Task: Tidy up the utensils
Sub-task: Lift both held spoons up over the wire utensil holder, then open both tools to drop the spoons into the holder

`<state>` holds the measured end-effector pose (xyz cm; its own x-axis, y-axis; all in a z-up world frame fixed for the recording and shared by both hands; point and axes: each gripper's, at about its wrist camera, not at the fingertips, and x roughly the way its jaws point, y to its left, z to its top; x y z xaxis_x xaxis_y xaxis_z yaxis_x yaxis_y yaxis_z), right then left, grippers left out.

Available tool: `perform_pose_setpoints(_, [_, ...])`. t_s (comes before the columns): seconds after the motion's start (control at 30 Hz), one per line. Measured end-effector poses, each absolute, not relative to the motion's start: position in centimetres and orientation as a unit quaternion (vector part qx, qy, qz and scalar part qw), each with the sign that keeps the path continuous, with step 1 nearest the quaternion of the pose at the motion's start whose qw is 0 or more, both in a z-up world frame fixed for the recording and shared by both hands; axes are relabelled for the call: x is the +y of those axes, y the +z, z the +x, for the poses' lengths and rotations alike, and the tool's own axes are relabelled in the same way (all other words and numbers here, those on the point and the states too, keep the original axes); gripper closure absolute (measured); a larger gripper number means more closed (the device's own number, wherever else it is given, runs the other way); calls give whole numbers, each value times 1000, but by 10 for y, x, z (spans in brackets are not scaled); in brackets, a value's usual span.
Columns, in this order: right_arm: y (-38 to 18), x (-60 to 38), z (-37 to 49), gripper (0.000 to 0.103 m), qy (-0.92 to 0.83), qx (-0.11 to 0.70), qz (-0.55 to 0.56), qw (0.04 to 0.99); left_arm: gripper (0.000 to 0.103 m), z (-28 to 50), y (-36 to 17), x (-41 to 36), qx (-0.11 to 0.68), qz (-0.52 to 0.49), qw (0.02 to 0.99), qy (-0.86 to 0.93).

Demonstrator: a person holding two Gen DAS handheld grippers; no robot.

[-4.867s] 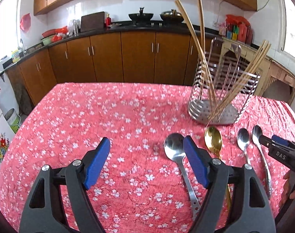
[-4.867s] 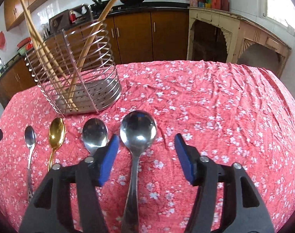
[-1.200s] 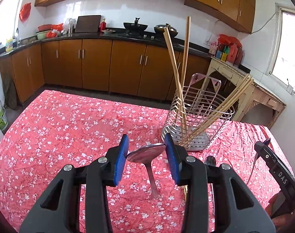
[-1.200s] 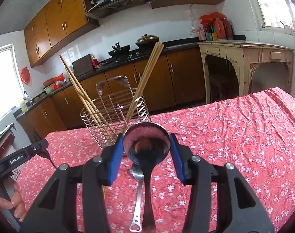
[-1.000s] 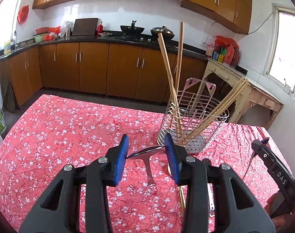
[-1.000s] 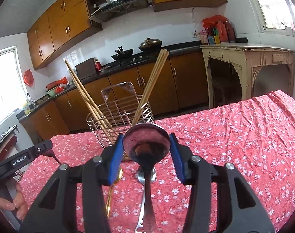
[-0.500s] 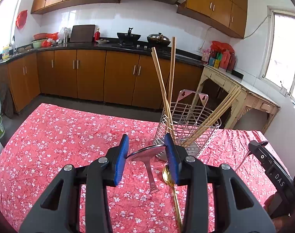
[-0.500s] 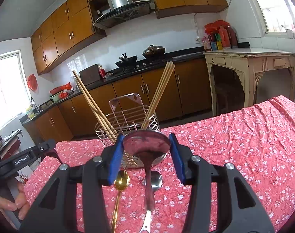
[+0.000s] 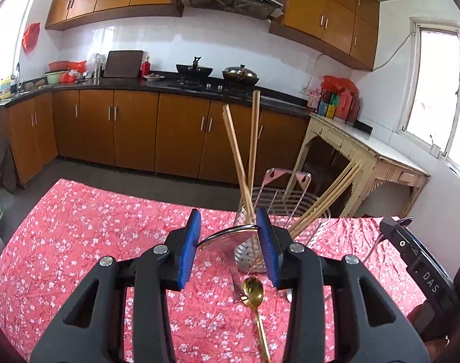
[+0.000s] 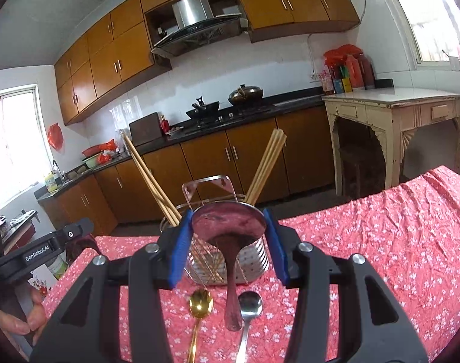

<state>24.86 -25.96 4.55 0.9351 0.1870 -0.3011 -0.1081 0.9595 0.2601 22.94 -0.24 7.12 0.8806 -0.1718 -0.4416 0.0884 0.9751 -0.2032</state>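
Observation:
My left gripper point(image 9: 228, 249) is shut on the bowl of a steel spoon point(image 9: 230, 239), held above the table with its handle hanging down. My right gripper point(image 10: 228, 240) is shut on the bowl of a larger steel spoon point(image 10: 228, 224), handle hanging down. The wire utensil holder point(image 9: 305, 211) with several wooden chopsticks point(image 9: 240, 163) stands just beyond both grippers; it also shows in the right wrist view point(image 10: 257, 257). A gold spoon point(image 9: 254, 290) and a small steel spoon point(image 10: 250, 302) lie on the red floral tablecloth point(image 9: 93, 236) in front of the holder.
The right gripper's body point(image 9: 417, 263) shows at the right edge of the left wrist view; the left gripper's body point(image 10: 45, 248) at the left edge of the right wrist view. Kitchen cabinets point(image 9: 133, 130) and a cream side table point(image 10: 396, 112) stand beyond the table.
Both grippers have kept their spoons and risen higher above the table, moving closer to the utensil holder. The gold and small steel spoons stay on the cloth.

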Motion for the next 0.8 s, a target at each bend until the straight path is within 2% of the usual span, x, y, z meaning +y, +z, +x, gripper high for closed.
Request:
perform_pose_setpoints(0.5, [130,-259,304,57,68,108,123,984,64,273,141,-27,194,-72,975,-82])
perform_pose_setpoints(0.8, [112,-254,364,57,69,133,122,981,64,326,126,-46,207,-55,974,-68])
